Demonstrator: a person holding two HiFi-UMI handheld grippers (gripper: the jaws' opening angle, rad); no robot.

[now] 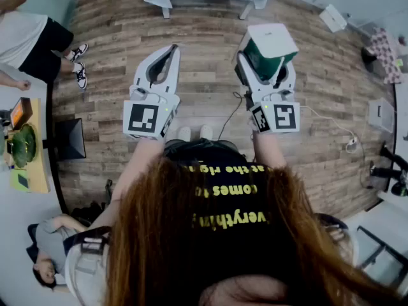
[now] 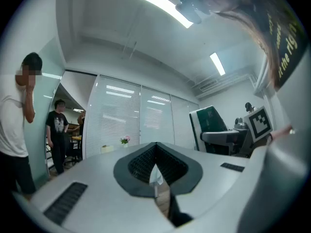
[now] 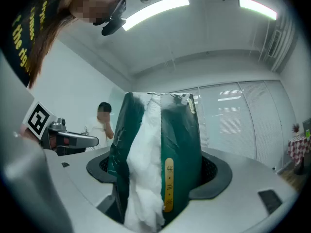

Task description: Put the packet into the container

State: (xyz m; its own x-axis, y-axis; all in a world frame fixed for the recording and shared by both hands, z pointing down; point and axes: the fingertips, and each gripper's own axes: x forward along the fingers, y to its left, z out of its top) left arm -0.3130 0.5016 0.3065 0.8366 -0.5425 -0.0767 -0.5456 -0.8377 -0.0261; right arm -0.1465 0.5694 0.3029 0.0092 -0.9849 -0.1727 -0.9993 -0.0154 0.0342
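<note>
Wood-plank floor (image 1: 210, 37) spreads below us, no container in sight. Our white left gripper (image 1: 171, 50) has its jaws pressed together, empty. Our white right gripper (image 1: 268, 69) pinches the bulky dark-green-and-white plastic packet (image 3: 180, 154); we should grip steadily, find the container, then release.

cool, even indoor light falls from long ceiling strips (image 2: 158, 6), which burn out to white glare in both gripper views. all three pictures bulge like a fisheye, lines bending and corners going dark. the head view is greyer, with faint, soft shadows on the wood floor (image 1: 210, 69). close to the lens the left gripper (image 2: 156, 149) turns soft; the packet (image 3: 182, 144) shows only a dull sheen
</note>
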